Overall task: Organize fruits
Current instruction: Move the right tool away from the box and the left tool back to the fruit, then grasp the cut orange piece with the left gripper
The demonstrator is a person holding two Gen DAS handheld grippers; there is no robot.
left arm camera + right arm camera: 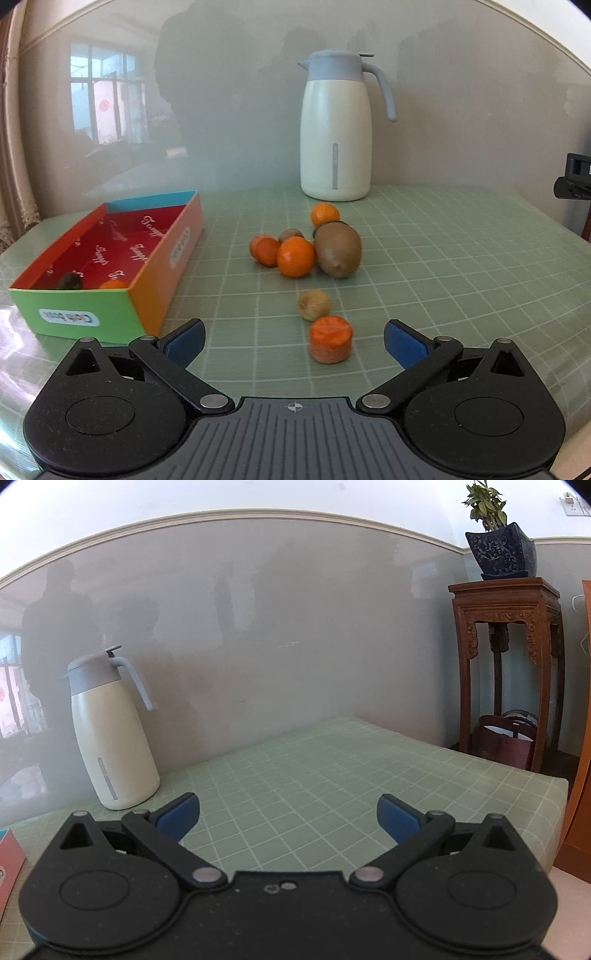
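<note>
1. Left wrist view shows the left tongs (pixel 293 341) released, with the blue pads spread wide and nothing between them. I judge they are held open because they point at loose fruit that is not yet picked.

2. Closest to the tongs, in the lower centre of the frame, lies an orange chunk (pixel 330 339) with a flat cut top, a little right of the middle of the gap. A small kiwi (pixel 314 304) sits just behind it, touching or nearly touching; I cannot tell which. These two look like the easiest next targets, but this is only my judgement.

3. Further back, in the centre of the frame, a cluster lies on the green tabletop (pixel 461 288): a big kiwi (pixel 338 251), a mandarin (pixel 295 256), another orange piece (pixel 264 250) and more fruit behind them. They are packed close together, so a grasp there could push the neighbours.

4. At the left of the frame stands the box (pixel 155 295), open on top. Inside its near end I see a dark fruit (pixel 69 281) and an orange one (pixel 113 284), so it seems to be the place where the fruits go, and the sorting looks only begun.

5. A jug (pixel 336 133) stands at the back by the wall, apart from the fruit.

6. Right wrist view shows the right tongs (pixel 288 818) also released and empty, over bare tabletop in the middle of the frame. No fruit is visible there, so this hand seems to wait aside.
</note>
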